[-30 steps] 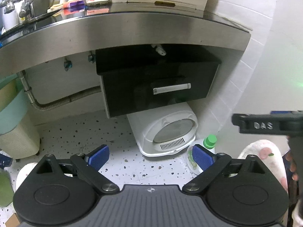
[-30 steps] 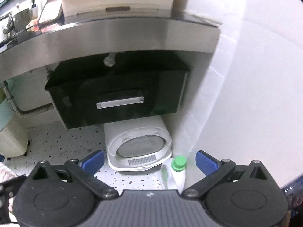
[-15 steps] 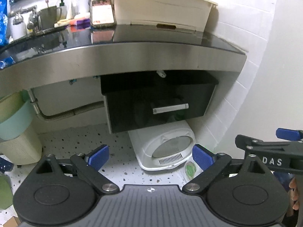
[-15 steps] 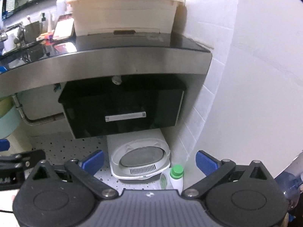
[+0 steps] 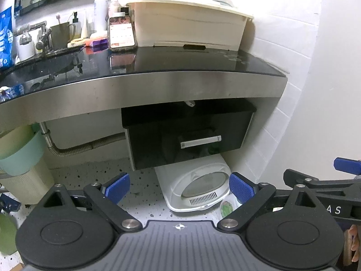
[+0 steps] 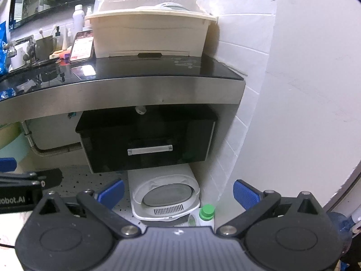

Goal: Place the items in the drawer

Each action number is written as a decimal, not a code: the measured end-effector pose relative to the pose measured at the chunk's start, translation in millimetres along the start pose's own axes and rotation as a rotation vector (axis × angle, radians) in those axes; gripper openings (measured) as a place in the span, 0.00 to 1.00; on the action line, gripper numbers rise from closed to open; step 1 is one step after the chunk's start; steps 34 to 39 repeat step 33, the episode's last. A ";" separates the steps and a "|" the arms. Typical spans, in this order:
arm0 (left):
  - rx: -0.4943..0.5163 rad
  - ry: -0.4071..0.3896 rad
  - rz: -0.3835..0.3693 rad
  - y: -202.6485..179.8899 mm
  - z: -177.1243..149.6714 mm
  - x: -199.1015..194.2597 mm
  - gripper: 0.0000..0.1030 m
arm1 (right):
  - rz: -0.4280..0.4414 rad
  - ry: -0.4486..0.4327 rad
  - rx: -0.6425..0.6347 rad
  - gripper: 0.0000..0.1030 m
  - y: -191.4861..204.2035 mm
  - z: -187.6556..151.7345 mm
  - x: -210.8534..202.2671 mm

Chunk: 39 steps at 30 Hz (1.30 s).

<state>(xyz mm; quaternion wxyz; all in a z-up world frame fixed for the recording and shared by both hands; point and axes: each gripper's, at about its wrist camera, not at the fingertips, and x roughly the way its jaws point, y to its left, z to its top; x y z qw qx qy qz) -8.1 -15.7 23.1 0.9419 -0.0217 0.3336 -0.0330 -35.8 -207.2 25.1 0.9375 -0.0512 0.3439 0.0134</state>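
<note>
I hold both claws spread and empty: left gripper [image 5: 179, 186], right gripper [image 6: 178, 192]. The glossy black drawer with silver bar handle [image 6: 149, 144] hangs under the steel-edged black countertop [image 6: 126, 90], apparently closed, well apart from both.

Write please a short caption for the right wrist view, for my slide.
Open right tongs face the closed black drawer under the counter, nothing held.
</note>
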 end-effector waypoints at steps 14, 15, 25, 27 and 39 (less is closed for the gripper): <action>0.000 -0.017 -0.001 -2.0 4.0 -7.5 0.93 | -0.029 -0.033 -0.016 1.00 1.9 4.0 -11.2; -0.003 -0.018 0.001 -1.3 4.8 -7.4 0.93 | -0.028 -0.034 -0.019 1.00 2.8 4.8 -11.1; -0.017 -0.016 -0.002 -0.2 6.1 -6.4 0.93 | -0.031 -0.035 -0.029 1.00 5.4 6.4 -10.4; -0.014 -0.020 -0.002 -0.7 7.0 -6.9 0.93 | -0.032 -0.038 -0.029 1.00 5.4 7.0 -10.9; -0.020 -0.032 -0.001 -1.2 10.8 -5.9 0.93 | -0.032 -0.045 -0.018 1.00 4.0 11.0 -9.9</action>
